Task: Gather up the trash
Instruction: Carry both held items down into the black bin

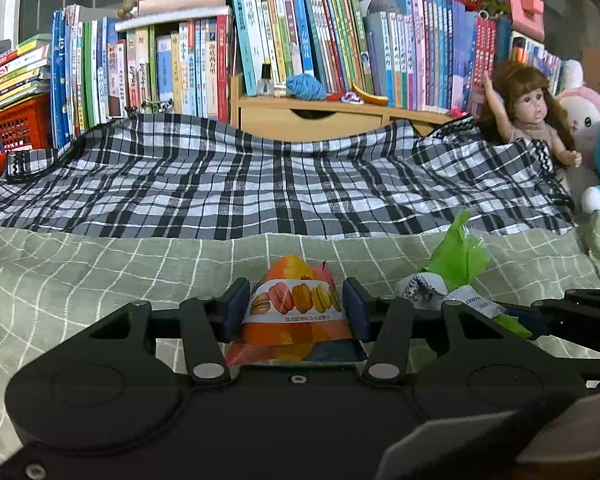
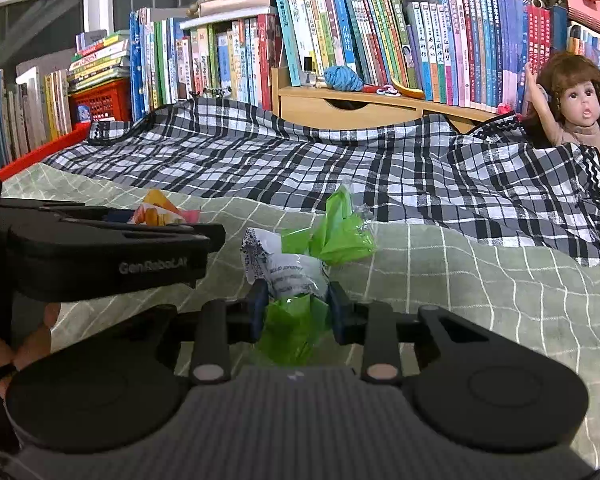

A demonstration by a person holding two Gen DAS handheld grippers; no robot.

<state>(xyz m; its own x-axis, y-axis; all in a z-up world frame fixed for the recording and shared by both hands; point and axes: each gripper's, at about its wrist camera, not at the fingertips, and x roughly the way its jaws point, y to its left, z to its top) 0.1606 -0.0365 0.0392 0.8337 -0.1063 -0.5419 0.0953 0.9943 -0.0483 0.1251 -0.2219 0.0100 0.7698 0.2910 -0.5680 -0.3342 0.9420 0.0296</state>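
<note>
In the left wrist view, the left gripper clamps its blue pads against both sides of an orange snack wrapper printed with macarons, low in the centre of the frame. In the right wrist view, the right gripper pinches a crumpled green plastic wrapper with a white printed label, also low centre; the wrapper's green tail rises toward mid-frame. Both pieces sit over a pale green checked bedsheet. Beyond it lies a black-and-white plaid cloth, then a row of upright books across the top, and a brown-haired doll at the right edge.
</note>
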